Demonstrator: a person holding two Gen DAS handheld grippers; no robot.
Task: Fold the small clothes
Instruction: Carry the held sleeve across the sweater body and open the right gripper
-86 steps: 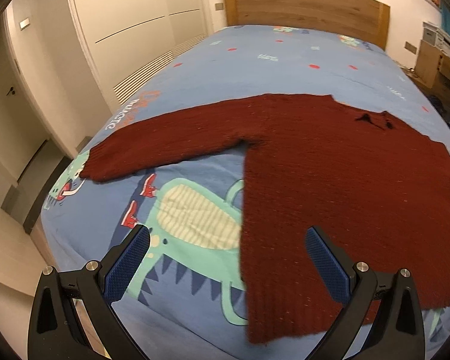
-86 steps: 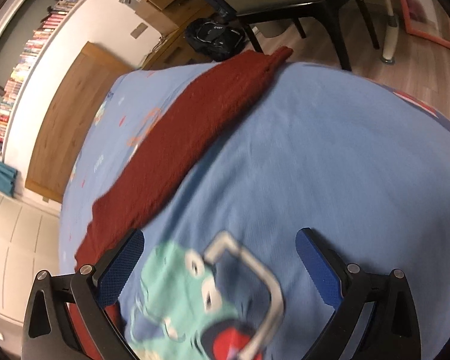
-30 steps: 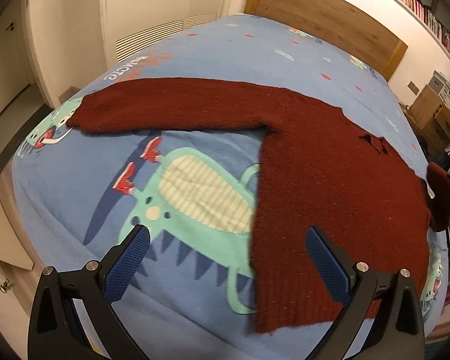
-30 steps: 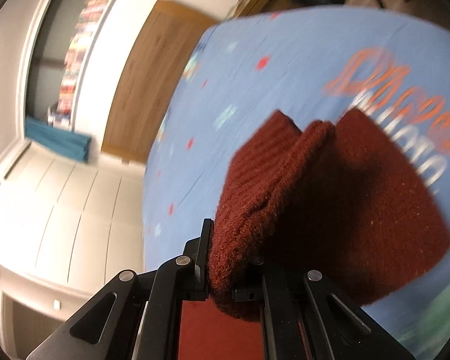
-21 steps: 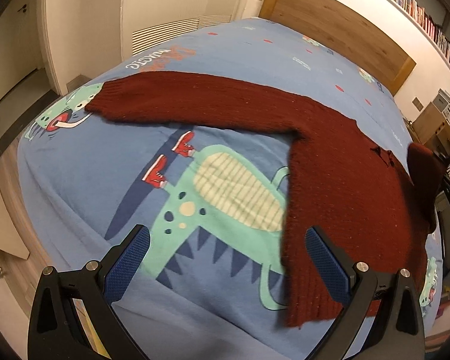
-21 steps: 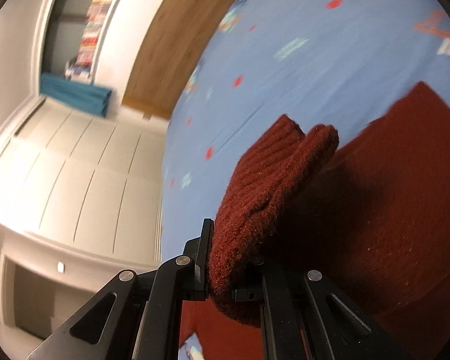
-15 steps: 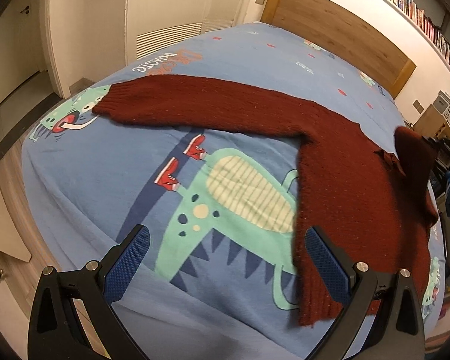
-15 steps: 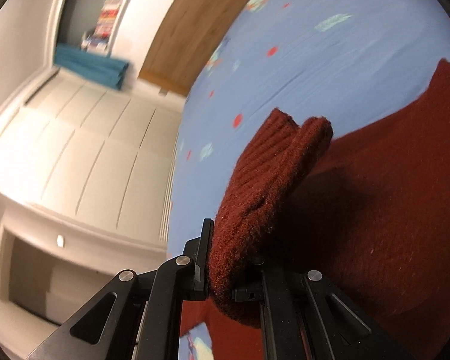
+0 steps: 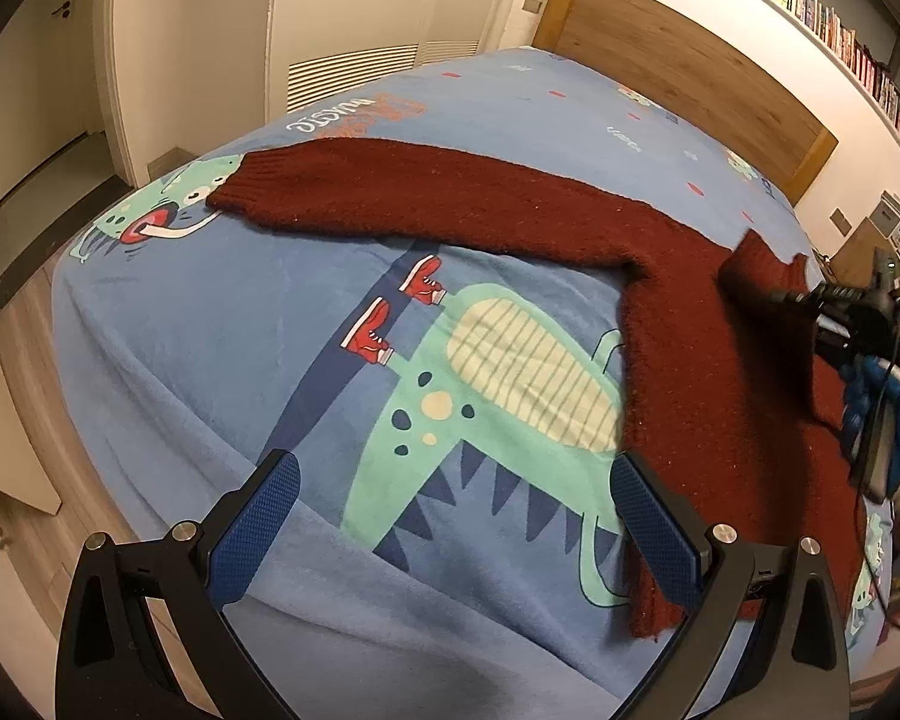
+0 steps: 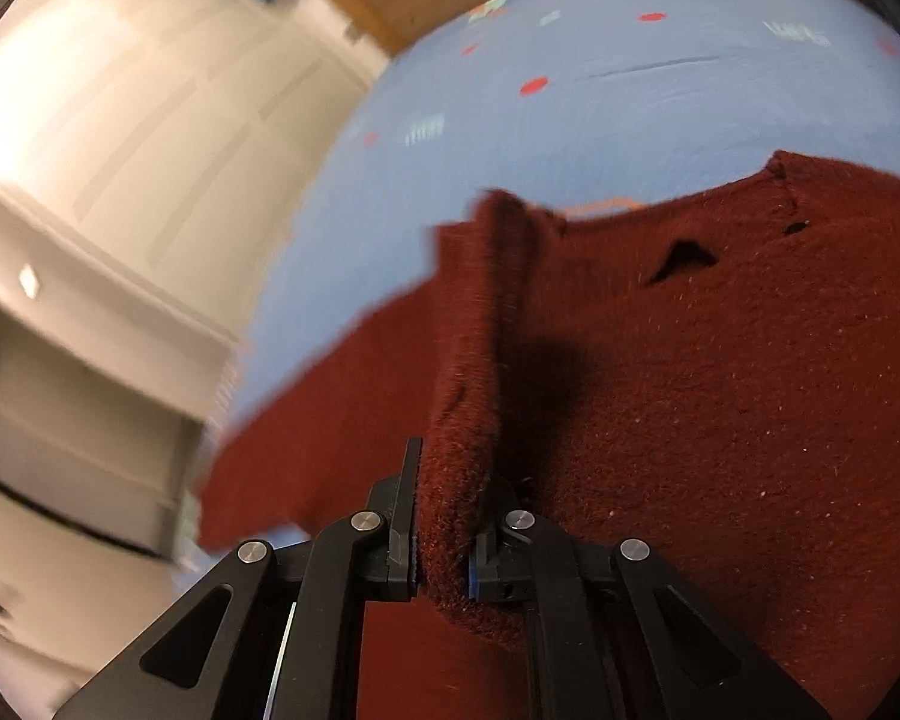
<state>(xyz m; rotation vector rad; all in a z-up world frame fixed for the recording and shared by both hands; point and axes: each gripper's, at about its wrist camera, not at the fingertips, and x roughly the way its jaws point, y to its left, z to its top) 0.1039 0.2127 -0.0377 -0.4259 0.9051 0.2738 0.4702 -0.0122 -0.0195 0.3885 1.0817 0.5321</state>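
Left wrist view. Dark red sweater (image 9: 708,372) spread flat on the blue dinosaur bedspread (image 9: 270,348), body ahead and to the right, hem toward the near bed edge. Outstretched sleeve (image 9: 426,198) running long and straight from the shoulder away to the upper left, cuff resting near the printed lettering at the far-left side of the bed. Left gripper (image 9: 453,531) hovering over bare bedspread, jaws spread wide, nothing between the pads; right pad just overlapping the sweater's side edge near the hem, outstretched cuff well apart, up and left. Plainly the nearer gripper for that sleeve. Right gripper (image 9: 774,295) entering from the far right, over the sweater's chest, with the other sleeve's cuff (image 9: 756,267) bunched at its tip.

Right wrist view. Blurred at the edges. Right gripper (image 10: 441,570) closed narrow, pads clamped on a folded ridge of that sleeve's cuff (image 10: 480,372), standing up edge-on straight ahead of the fingers. Sweater chest and neckline (image 10: 684,258) lying directly below and to the right; held cuff above the body panel, not yet laid down. Probably a matter of lowering the cuff across the chest, along the line toward the spread sleeve, then letting go.
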